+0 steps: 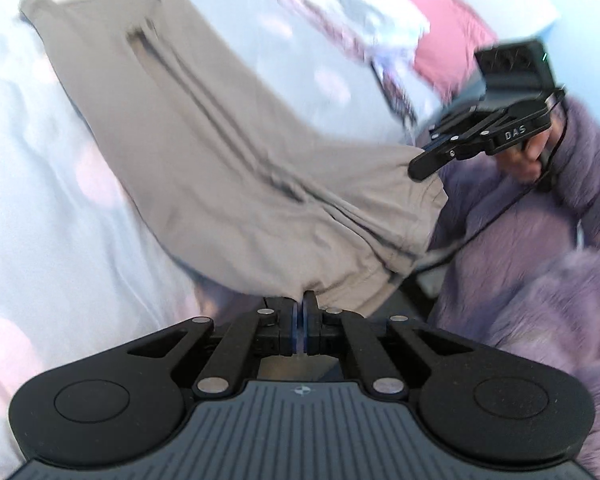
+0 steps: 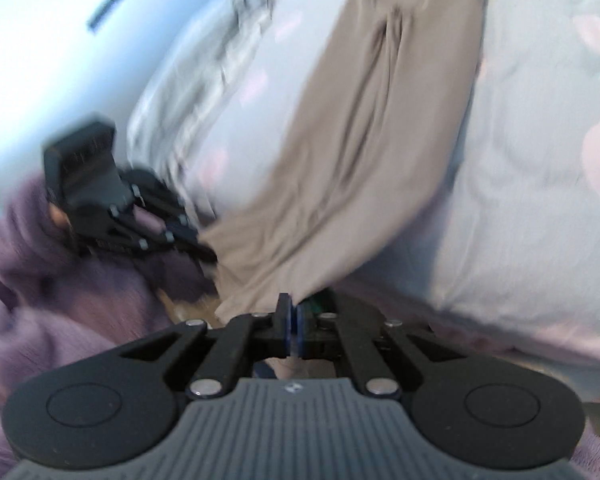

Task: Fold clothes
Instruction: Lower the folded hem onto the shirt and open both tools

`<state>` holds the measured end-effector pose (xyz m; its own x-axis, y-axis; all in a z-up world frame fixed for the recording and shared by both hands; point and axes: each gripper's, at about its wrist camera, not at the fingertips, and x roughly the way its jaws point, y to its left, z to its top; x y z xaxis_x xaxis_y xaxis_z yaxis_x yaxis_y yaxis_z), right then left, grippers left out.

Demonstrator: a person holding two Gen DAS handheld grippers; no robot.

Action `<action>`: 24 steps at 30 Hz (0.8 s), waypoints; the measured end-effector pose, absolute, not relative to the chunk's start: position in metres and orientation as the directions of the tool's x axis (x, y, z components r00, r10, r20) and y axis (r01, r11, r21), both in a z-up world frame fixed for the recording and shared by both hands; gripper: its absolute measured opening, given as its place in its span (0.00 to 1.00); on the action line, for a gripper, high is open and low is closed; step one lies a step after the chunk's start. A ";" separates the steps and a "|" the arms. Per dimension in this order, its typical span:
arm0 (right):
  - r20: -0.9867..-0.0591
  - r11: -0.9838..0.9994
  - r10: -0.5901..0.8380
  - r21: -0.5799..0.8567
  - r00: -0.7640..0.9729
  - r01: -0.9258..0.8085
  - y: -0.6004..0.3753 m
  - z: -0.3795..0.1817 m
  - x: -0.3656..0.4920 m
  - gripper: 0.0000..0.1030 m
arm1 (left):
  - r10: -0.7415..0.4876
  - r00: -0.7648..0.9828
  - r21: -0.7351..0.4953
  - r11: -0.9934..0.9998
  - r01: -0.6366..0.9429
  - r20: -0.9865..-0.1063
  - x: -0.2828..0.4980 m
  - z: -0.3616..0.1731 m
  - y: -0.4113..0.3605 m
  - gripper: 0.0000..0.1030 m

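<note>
Two grippers: both clamped on one beige garment, one at each near corner.
Left gripper (image 1: 300,306): jaws together, pinching near hem of the beige garment (image 1: 204,152); cloth bunches just above the tips. Also seen in right wrist view (image 2: 204,250), blurred, tips at the garment's left corner.
Right gripper (image 2: 293,308): jaws together on the garment's (image 2: 352,152) near edge; fabric drawn to a point at the pads. In left wrist view (image 1: 422,168) it's side-on, tip meeting the hem's right corner.
Garment position: near edge lifted off the bed, rest sloping away and lying on the bedding; far end w/ narrow strap-like shape toward top of both views. Long creases run lengthwise down the middle.
Bedding (image 1: 60,200): pale blue-white w/ faint pink spots, under and around the garment.
Pink pillow (image 1: 440,40): far right in left wrist view, well apart from garment.
Other clothes (image 1: 360,20): white/patterned heap near the pillow, too blurred to ID.
Person: purple fuzzy sleeve (image 1: 580,152) behind right gripper; hand (image 1: 526,160) around its handle. Black cable hangs from it.
Image quality: motion blur in both views, esp. right wrist.
</note>
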<state>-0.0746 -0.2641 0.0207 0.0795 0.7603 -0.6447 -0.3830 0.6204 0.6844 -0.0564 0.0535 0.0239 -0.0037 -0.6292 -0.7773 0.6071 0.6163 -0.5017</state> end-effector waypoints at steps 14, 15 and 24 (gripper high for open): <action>-0.622 0.683 0.731 0.666 0.281 -0.301 -0.280 0.047 0.034 0.03 | -0.611 0.198 -0.445 0.728 0.522 -0.767 0.067 0.061 0.086 0.00; -0.628 0.691 0.723 0.664 0.289 -0.285 -0.281 0.045 0.041 0.03 | -0.602 0.203 -0.438 0.737 0.516 -0.772 0.075 0.054 0.079 0.00; -0.648 0.724 0.679 0.669 0.345 -0.168 -0.278 0.008 0.110 0.03 | -0.537 0.236 -0.413 0.808 0.420 -0.810 0.140 0.020 0.074 0.00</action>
